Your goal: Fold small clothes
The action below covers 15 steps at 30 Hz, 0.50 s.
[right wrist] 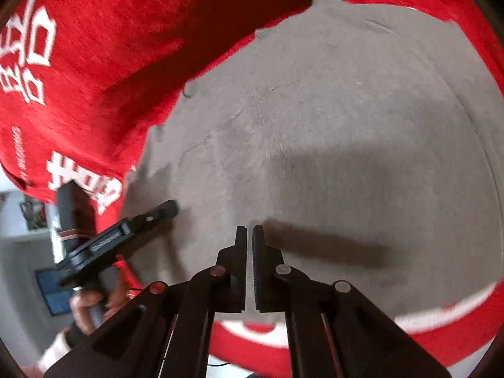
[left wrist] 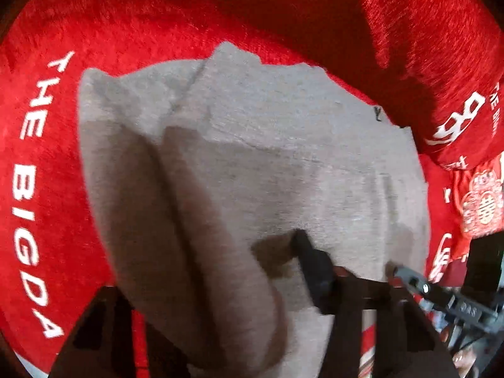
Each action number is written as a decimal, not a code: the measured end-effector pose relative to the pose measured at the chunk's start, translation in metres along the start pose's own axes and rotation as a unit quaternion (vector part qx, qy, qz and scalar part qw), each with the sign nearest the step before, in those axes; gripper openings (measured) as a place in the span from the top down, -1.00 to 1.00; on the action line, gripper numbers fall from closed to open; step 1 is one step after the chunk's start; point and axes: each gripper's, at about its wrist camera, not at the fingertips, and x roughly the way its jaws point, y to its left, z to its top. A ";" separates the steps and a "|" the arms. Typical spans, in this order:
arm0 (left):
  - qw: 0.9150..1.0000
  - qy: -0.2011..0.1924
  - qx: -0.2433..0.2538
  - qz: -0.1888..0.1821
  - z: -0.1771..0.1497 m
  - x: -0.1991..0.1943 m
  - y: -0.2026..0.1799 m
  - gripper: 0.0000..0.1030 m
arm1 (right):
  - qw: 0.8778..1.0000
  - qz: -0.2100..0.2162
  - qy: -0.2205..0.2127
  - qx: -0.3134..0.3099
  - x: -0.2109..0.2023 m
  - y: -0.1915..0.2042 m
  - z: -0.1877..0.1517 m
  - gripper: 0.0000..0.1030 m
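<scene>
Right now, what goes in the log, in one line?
stage: folding | cloth: grey, on red blanket | right tongs: shut, empty | left tongs: grip unclear

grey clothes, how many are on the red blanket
1: a single grey garment lies spread across the middle of the red blanket, under both grippers. More could sit beyond the frame edges.

Bare red blanket (left wrist: 157, 31) lies open around the grey garment (left wrist: 267, 157); a red cushion (left wrist: 441, 47) crowds one side.
</scene>
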 end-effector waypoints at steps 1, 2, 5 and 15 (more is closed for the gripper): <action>1.000 -0.004 -0.001 0.000 0.000 -0.002 0.003 0.37 | 1.000 -0.009 0.023 -0.008 0.014 0.000 0.002 0.93; 1.000 -0.010 -0.004 0.002 -0.001 -0.004 0.005 0.45 | 0.999 -0.005 0.030 -0.012 0.018 -0.002 0.001 0.95; 1.000 -0.021 -0.020 0.000 -0.003 -0.009 0.010 0.57 | 0.999 0.018 0.032 -0.011 0.014 -0.009 -0.002 0.95; 0.995 -0.093 0.043 -0.022 0.003 -0.068 -0.071 0.64 | 0.995 0.087 0.043 0.033 -0.033 -0.064 0.002 0.93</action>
